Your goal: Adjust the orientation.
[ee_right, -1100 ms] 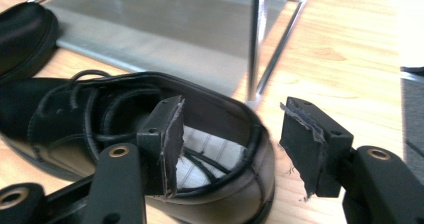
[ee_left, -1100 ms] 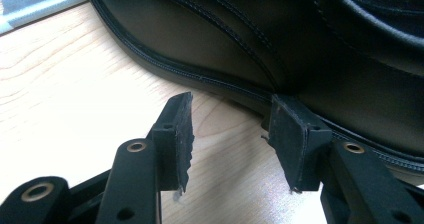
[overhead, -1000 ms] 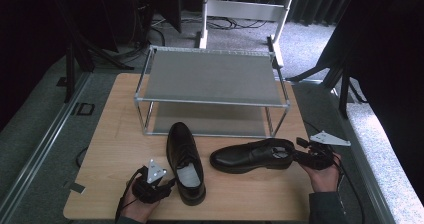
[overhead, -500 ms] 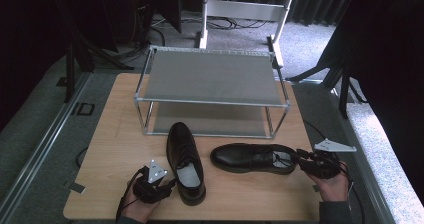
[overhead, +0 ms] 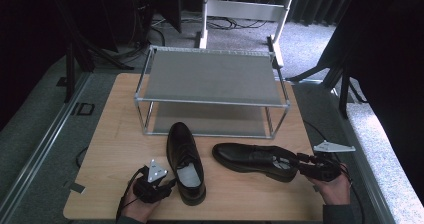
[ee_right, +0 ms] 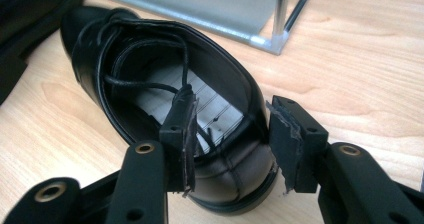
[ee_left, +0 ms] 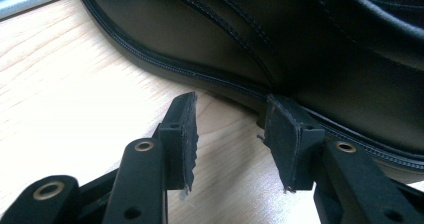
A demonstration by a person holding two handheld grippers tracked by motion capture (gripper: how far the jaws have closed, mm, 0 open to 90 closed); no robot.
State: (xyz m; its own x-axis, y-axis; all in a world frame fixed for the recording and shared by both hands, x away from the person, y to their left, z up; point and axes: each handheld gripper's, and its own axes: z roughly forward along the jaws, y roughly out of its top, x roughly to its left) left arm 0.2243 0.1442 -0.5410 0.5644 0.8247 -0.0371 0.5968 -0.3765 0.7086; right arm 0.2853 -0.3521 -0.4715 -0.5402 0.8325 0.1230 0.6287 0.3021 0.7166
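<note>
Two black leather shoes lie on the wooden table (overhead: 116, 134). The left shoe (overhead: 185, 163) points its toe at the rack. My left gripper (overhead: 170, 183) sits low beside its heel, open. Its jaws have just been closing, with bare wood between them, and the fingertips (ee_left: 185, 115) stop just short of the shoe's sole edge (ee_left: 220, 81). The right shoe (overhead: 252, 159) lies crosswise, heel to the right. My right gripper (overhead: 299, 160) straddles the heel wall (ee_right: 257, 134), one jaw inside the shoe and one outside. Its jaws have just been opening, and neither pad presses the wall.
A two-tier metal shoe rack (overhead: 210, 76) stands at the back of the table, both shelves bare; its corner post (ee_right: 280, 19) is close behind the right shoe. A person's hands hold both grippers at the near edge. Grey carpet and cables surround the table.
The right gripper has shifted slightly to the right and toward the near edge, staying at the crosswise shoe's heel. The left gripper and both shoes stay where they were.
</note>
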